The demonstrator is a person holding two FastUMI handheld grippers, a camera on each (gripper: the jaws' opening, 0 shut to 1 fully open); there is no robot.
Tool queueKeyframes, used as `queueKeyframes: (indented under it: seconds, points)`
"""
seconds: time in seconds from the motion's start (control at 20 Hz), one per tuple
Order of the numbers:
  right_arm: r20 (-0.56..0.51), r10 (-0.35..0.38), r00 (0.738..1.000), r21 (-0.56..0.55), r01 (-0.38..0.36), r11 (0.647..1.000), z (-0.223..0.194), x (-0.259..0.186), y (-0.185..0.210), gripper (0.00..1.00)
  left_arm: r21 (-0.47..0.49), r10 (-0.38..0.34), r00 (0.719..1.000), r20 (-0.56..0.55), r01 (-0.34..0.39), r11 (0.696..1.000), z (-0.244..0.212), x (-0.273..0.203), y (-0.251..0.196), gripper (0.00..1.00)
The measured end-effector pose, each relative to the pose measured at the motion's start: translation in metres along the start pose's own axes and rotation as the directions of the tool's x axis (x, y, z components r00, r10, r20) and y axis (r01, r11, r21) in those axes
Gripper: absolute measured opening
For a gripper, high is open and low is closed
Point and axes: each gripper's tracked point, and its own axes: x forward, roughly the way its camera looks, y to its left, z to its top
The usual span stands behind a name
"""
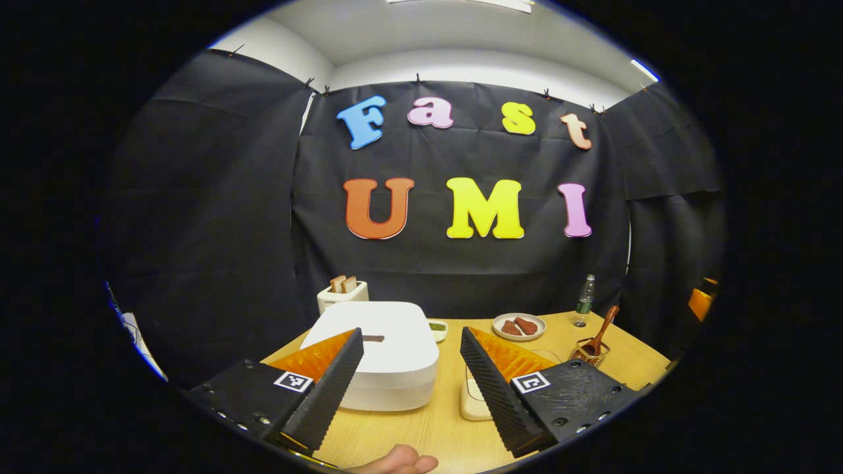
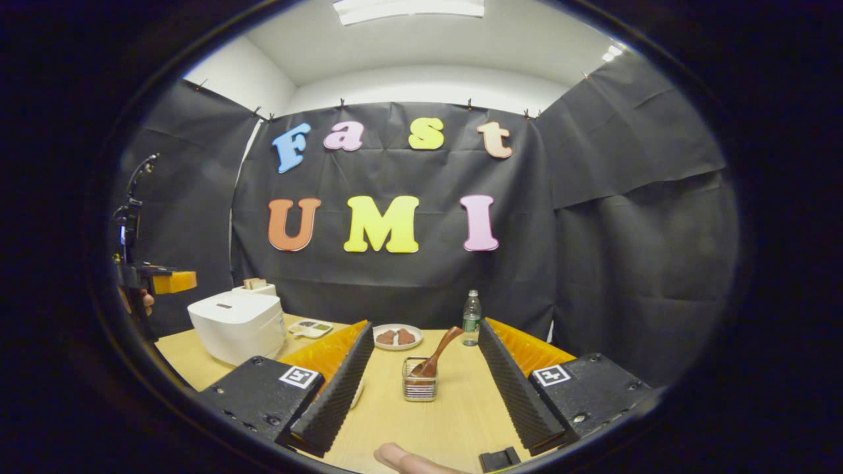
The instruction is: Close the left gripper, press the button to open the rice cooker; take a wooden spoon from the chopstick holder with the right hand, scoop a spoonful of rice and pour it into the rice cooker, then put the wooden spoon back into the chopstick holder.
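Observation:
The white rice cooker (image 1: 395, 368) sits on the wooden table with its lid down and a dark button (image 1: 373, 338) on top. My left gripper (image 1: 411, 330) hovers open just in front of it, one finger overlapping its left side. To the right, a wooden spoon (image 1: 602, 332) leans in the wire chopstick holder (image 1: 588, 353). In the right gripper view the holder (image 2: 419, 387) and spoon (image 2: 438, 352) stand straight ahead between the fingers of my open right gripper (image 2: 425, 324). The cooker (image 2: 237, 327) is off to the left there, with the left gripper (image 2: 158, 282) above the table edge.
A toaster (image 1: 341, 294) with bread stands behind the cooker. A plate of reddish food (image 1: 519, 326), a bottle (image 1: 585, 301) and a small dish (image 1: 437, 328) line the back. A pale dish (image 1: 471, 403) lies partly hidden behind my left gripper's right finger.

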Motion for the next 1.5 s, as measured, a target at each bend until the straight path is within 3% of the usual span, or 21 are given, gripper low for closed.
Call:
queueKeyframes:
  seconds: [0.2,0.35,0.6,0.8,0.9,0.95,1.0,1.05,1.1,1.5]
  points:
    - [-0.005,-0.047,0.999,0.023,0.047,0.999,0.009,-0.019,-0.006,1.00,0.007,-0.026,0.999,0.031,0.026,1.000,0.015,-0.035,-0.014,0.94]
    - [0.024,-0.030,0.999,0.014,0.029,0.999,0.015,-0.040,-0.002,0.99,0.020,-0.044,0.998,0.042,0.044,0.999,0.015,-0.060,-0.021,0.94]
    - [0.019,-0.045,0.999,0.068,0.044,0.997,0.021,-0.064,-0.019,1.00,0.007,-0.045,0.997,0.066,0.044,0.999,0.027,-0.098,-0.003,0.95]
    - [0.031,-0.085,0.996,0.040,0.084,0.996,0.033,-0.072,-0.030,1.00,-0.026,-0.044,0.997,0.068,0.046,0.999,0.023,-0.108,0.013,0.96]
    - [0.029,-0.091,0.995,0.034,0.090,0.995,0.033,-0.076,-0.030,1.00,-0.025,-0.037,0.998,0.059,0.038,0.999,0.023,-0.108,0.017,0.94]
    - [0.025,-0.092,0.995,0.035,0.091,0.995,0.033,-0.078,-0.030,0.99,-0.023,-0.032,0.998,0.060,0.034,0.999,0.024,-0.109,0.018,0.83]
    - [0.027,-0.091,0.996,0.034,0.090,0.995,0.034,-0.079,-0.028,1.00,-0.020,-0.034,0.997,0.065,0.035,0.999,0.025,-0.111,0.018,0.94]
    - [0.032,-0.089,0.996,0.030,0.088,0.996,0.035,-0.080,-0.026,1.00,-0.016,-0.041,0.997,0.067,0.042,0.999,0.026,-0.110,0.014,0.83]
    - [0.035,-0.090,0.995,0.027,0.089,0.996,0.037,-0.082,-0.025,1.00,-0.009,-0.052,0.996,0.069,0.052,0.999,0.027,-0.111,0.010,0.94]
    - [0.071,-0.097,0.993,0.030,0.095,0.995,0.047,-0.093,-0.022,1.00,0.039,-0.069,0.993,0.098,0.065,0.997,0.036,-0.120,-0.006,0.94]
